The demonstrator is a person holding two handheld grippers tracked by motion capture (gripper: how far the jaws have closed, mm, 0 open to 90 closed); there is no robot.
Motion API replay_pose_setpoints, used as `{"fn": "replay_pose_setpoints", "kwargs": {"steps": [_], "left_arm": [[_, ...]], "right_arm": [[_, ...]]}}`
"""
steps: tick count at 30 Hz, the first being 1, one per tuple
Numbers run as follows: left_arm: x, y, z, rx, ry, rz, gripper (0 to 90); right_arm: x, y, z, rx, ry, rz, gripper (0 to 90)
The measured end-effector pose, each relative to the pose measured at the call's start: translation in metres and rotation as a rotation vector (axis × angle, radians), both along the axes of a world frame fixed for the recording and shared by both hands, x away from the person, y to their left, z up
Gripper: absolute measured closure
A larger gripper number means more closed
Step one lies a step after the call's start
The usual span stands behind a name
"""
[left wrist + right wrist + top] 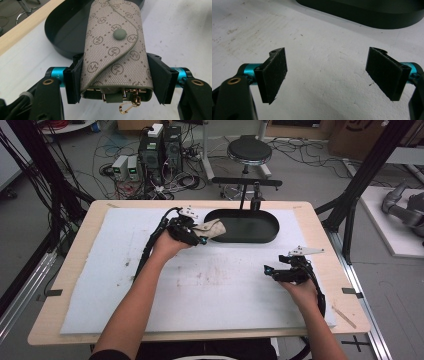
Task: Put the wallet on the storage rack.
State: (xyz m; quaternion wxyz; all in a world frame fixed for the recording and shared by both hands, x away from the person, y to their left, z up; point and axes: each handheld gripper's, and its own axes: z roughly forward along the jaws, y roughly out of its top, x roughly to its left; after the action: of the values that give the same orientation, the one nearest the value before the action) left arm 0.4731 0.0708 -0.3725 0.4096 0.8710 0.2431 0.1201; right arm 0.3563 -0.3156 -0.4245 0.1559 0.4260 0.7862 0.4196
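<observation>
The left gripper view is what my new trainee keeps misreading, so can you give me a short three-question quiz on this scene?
1. True or false: the left claw is shut on the key pouch.
2. Which is the right claw's state? A: shut on the pouch. B: open with nothing between its jaws. C: shut on the tray rim.
3. Fill in: in the high view, the pouch is held at the left end of the black oval ____.

Key:
1. True. The jaws press both sides of the patterned pouch, and its gold clips hang out at the near end.
2. B.
3. tray.
</observation>
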Motion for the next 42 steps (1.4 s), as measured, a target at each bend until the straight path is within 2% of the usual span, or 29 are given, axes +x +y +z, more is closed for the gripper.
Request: {"fn": "replay_pose_setpoints", "kwargs": {"steps": [7, 9, 11, 15, 18, 20, 23, 26, 28, 33, 36, 39, 42], "left_arm": [[0.02, -0.025, 0.0, 0.006, -0.014, -0.044, 35.8], [0.027, -0.031, -0.002, 0.007, -0.001, -0.052, 35.9], [0.032, -0.037, -0.003, 0.033, -0.005, -0.065, 35.9], [0.042, -0.048, -0.004, 0.045, -0.007, -0.085, 35.9], [0.051, -0.055, -0.004, 0.067, -0.025, -0.095, 35.9], [0.057, -0.059, -0.005, 0.043, -0.028, -0.104, 35.9], [0.064, -0.067, -0.008, 0.061, -0.039, -0.118, 35.8], [0.07, -0.076, -0.013, 0.055, -0.042, -0.12, 35.8], [0.073, -0.08, -0.019, 0.042, -0.034, -0.117, 35.8], [0.084, -0.089, -0.036, 0.04, -0.014, -0.092, 35.9], [0.09, -0.096, -0.04, 0.086, -0.009, -0.099, 35.8], [0.095, -0.098, -0.042, 0.086, -0.012, -0.087, 35.8], [0.1, -0.096, -0.047, 0.111, -0.011, -0.07, 35.5]], "right_arm": [[0.0, -0.001, 0.0, 0.003, -0.003, 0.0, 17.7], [0.0, -0.001, 0.0, 0.004, -0.001, -0.002, 17.7], [0.0, -0.001, 0.001, 0.007, 0.001, 0.0, 17.7], [0.0, -0.003, 0.001, 0.009, -0.001, 0.0, 17.7], [-0.001, -0.003, 0.001, 0.01, 0.0, -0.003, 17.7], [-0.001, -0.004, 0.001, 0.008, 0.001, -0.004, 17.8], [-0.002, -0.005, 0.001, 0.006, 0.0, -0.002, 17.7], [-0.001, -0.005, 0.001, 0.01, 0.003, -0.003, 17.7], [-0.001, -0.004, 0.001, 0.012, 0.002, -0.001, 17.7], [0.0, -0.004, 0.0, 0.013, 0.005, 0.002, 17.8], [0.0, -0.005, 0.0, 0.017, 0.005, -0.001, 17.8], [0.0, -0.005, 0.0, 0.018, 0.005, 0.002, 17.7], [0.001, -0.005, -0.001, 0.019, 0.003, 0.004, 17.7]]}}
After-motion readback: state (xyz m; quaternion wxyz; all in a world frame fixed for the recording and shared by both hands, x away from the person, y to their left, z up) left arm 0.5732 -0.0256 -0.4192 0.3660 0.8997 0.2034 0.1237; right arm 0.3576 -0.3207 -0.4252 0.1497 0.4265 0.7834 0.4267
